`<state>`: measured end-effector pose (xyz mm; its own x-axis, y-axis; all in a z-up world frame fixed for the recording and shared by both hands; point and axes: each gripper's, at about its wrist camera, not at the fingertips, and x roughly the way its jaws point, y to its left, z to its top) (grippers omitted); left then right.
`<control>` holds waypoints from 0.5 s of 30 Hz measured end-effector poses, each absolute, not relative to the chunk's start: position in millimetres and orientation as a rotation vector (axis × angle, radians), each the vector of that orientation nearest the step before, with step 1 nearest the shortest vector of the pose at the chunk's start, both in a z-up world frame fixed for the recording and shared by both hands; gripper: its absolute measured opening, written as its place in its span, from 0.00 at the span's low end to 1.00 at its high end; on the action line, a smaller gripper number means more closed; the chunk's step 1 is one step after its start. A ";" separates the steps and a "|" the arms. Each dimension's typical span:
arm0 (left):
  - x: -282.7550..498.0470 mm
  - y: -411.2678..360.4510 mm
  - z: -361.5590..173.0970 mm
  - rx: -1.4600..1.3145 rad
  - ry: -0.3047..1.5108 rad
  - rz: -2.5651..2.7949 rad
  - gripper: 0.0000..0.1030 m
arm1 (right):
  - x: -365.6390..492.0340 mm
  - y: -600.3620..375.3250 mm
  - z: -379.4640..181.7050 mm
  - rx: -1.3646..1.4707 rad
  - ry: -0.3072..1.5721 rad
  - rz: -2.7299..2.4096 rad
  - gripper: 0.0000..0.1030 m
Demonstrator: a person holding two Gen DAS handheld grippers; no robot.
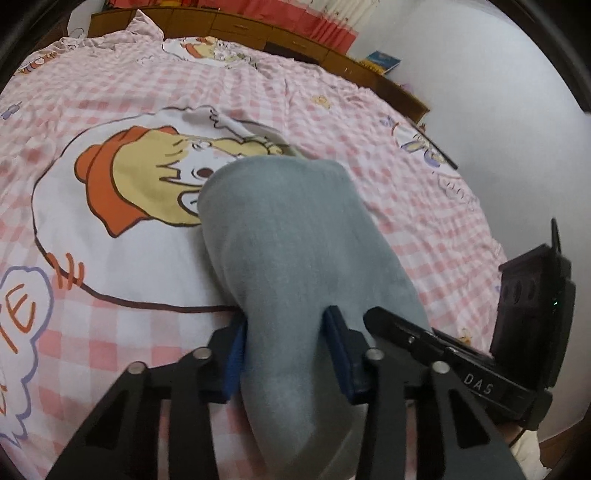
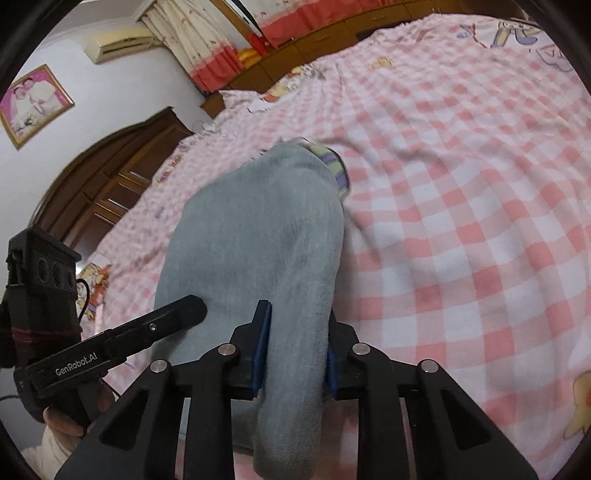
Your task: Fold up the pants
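Note:
Grey fleece pants lie bunched lengthwise on the bed, running away from both cameras. My left gripper is shut on their near end, with the blue pads pressing the fabric from both sides. In the right wrist view the same pants fill the gap of my right gripper, which is shut on the cloth too. A striped green and purple band shows at the pants' far end. The two grippers sit close side by side, and each view shows a finger of the other gripper.
The bed cover is pink and white check with large cartoon prints. A dark wooden cabinet runs along the bed's far side, a white wall is close on the right, and a wooden headboard stands at the left. A hand holds the left gripper.

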<state>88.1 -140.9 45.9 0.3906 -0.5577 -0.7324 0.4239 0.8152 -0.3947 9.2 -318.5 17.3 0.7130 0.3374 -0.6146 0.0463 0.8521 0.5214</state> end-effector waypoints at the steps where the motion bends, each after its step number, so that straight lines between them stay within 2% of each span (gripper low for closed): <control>1: 86.4 -138.9 49.3 -0.157 0.984 -0.632 0.35 | 7.4 -314.0 22.2 0.540 0.762 0.178 0.25; 8: 73.2 -105.5 98.9 -0.113 0.882 -0.615 0.33 | 6.9 -253.1 57.0 0.521 0.707 0.257 0.24; 15: 78.9 -36.0 119.0 -0.067 0.848 -0.544 0.33 | 34.6 -179.2 51.4 0.465 0.759 0.283 0.25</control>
<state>78.9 -36.0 119.0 0.5342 -0.4825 -0.6941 0.4306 0.8619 -0.2677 34.6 -179.2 51.4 0.6951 0.4075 -0.5923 -0.0792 0.8622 0.5004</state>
